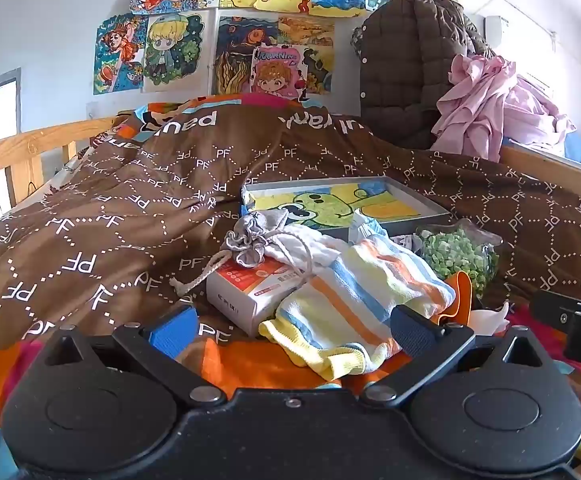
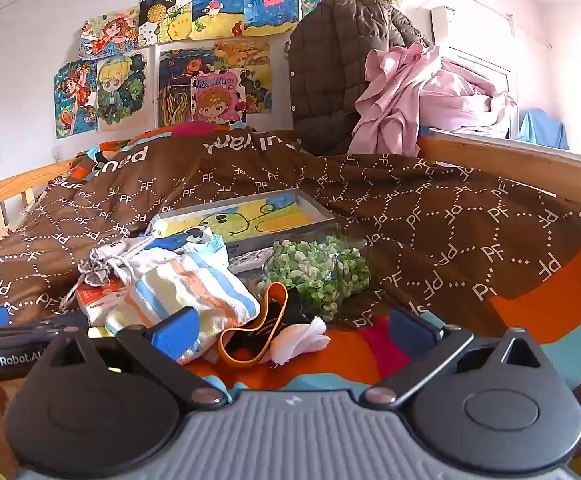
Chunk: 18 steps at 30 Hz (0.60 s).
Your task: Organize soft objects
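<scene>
Two wide-open grippers, fluffy striped towel (image 1: 354, 300), crinkly drawstring pouch (image 1: 250, 240)

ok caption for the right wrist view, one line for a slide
Open right gripper poised over a striped towel, orange band and white tissue on a brown quilt.

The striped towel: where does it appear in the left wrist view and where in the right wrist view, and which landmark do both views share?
Left wrist view: the striped towel lies low, right of centre, beside the white box.
Right wrist view: the striped towel lies low, left of centre.
Shared landmark: the bag of green pieces, to the towel's right in both.
</scene>
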{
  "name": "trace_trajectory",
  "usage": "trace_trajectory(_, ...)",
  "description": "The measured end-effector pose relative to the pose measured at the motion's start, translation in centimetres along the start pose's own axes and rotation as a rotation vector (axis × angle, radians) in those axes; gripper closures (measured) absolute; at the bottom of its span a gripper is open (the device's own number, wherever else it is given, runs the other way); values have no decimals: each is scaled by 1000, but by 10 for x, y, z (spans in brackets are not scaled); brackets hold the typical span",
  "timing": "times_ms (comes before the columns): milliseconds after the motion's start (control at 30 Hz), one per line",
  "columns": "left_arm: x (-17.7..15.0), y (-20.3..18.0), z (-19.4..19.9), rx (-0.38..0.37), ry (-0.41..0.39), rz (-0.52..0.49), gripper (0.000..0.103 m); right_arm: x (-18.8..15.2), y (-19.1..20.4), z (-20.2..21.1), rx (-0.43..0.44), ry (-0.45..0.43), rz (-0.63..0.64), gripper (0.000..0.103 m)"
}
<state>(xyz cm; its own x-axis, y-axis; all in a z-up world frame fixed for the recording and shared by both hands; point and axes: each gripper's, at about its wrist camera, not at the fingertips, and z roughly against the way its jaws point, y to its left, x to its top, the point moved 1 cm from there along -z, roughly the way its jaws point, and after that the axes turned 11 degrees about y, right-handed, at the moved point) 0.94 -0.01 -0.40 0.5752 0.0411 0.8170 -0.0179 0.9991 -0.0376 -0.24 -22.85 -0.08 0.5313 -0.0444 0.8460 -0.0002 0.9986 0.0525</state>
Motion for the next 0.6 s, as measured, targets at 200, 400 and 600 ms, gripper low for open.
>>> trace_trajectory(200, -2, -2, -3, 2, 2, -8, 1, -1, 2, 3, -2, 3, -3, 0)
trace_trajectory(400, -1, -3, -5, 7, 10, -19, 1, -1, -1, -2, 1, 9, -8, 0)
trace_trajectory(600, 0, -3, -2, 5, 3, -19, 1, 0, -1, -1, 2, 13, -9, 0)
